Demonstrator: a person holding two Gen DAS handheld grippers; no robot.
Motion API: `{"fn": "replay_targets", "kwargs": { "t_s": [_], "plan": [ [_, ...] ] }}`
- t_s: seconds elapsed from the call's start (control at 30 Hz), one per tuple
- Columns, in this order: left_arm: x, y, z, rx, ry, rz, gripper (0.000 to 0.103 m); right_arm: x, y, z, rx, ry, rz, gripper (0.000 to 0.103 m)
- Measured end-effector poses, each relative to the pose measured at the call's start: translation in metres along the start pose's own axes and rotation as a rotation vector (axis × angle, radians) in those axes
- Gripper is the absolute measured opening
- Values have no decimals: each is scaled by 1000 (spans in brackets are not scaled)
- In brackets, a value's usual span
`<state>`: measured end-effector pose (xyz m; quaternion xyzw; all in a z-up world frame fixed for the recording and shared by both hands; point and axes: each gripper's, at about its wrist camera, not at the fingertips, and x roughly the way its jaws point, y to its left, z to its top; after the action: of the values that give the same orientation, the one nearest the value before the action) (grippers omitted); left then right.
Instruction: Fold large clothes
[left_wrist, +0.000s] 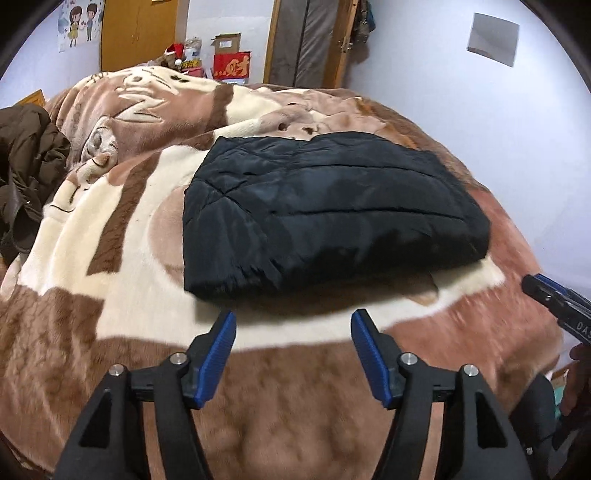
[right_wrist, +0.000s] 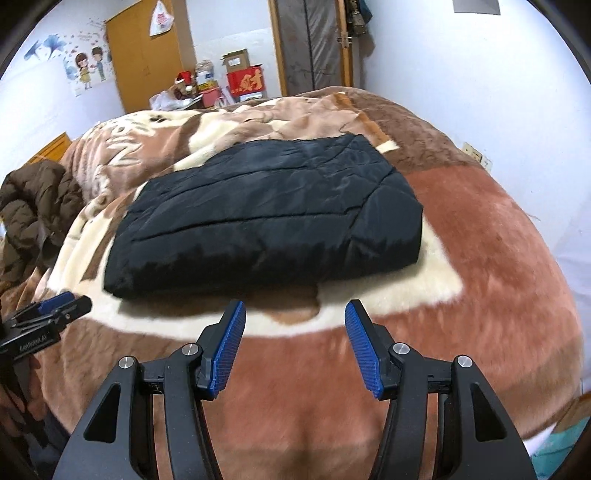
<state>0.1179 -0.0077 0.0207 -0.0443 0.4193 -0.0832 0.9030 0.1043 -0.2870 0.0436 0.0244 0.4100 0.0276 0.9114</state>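
A black quilted jacket (left_wrist: 325, 214) (right_wrist: 269, 214) lies folded into a thick rectangle on the bed. My left gripper (left_wrist: 293, 319) hangs just short of the jacket's near edge, open, with only blanket showing between its blue pads. My right gripper (right_wrist: 295, 308) sits the same way in front of that edge, open and holding nothing. Each gripper shows at the margin of the other's view: the right gripper (left_wrist: 554, 302) at the right edge, the left gripper (right_wrist: 55, 306) at the left edge.
A brown, pink and cream plush blanket (left_wrist: 110, 295) (right_wrist: 480, 258) covers the bed. A crumpled brown puffer coat (left_wrist: 26, 177) (right_wrist: 33, 210) lies at the bed's left side. Boxes (left_wrist: 231, 62) and a wooden wardrobe (right_wrist: 147, 55) stand behind the bed, a door frame (left_wrist: 275, 40) beside them.
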Motion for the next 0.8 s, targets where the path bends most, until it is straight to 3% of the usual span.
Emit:
{"fn": "replay_targets", "kwargs": {
  "t_s": [0.37, 0.8],
  "plan": [
    [-41, -15, -35, 29, -1, -16, 68, -40, 46, -33, -121, -23, 7, 57],
    [-50, -19, -40, 13, -7, -18, 68, -45, 46, -43, -119, -16, -5, 57]
  ]
}}
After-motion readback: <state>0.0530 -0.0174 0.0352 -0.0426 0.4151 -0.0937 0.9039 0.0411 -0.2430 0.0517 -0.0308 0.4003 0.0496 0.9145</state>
